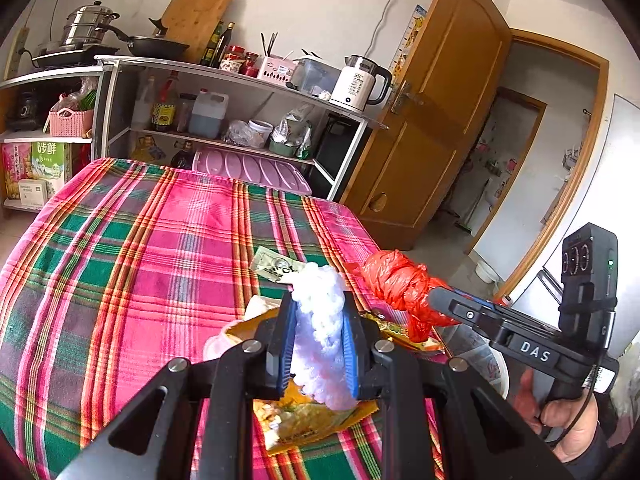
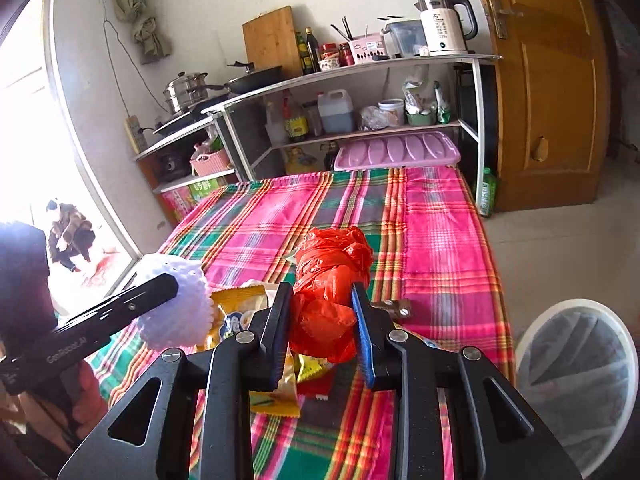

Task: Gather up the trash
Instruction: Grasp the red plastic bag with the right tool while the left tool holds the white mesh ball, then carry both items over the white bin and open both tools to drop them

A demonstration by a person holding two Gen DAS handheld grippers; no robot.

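- The white foam fruit net (image 1: 320, 320) is lifted above the table, and the left gripper (image 1: 318, 308) has its two fingers pressed on both sides of it, only a little apart.
- The crumpled red plastic bag (image 2: 330, 280) is also in the air, just beside the net; the right gripper (image 2: 322, 300) clamps it between narrow-set fingers.
- Under both, yellow snack wrappers (image 2: 240, 304) lie on the pink and green checked tablecloth (image 1: 140, 240), near the table edge.
- A white round bin with a plastic liner (image 2: 576, 376) stands on the floor, next to the table on the right.
- Behind the table is a metal shelf unit (image 1: 240, 76) with a white electric kettle (image 1: 360, 84).
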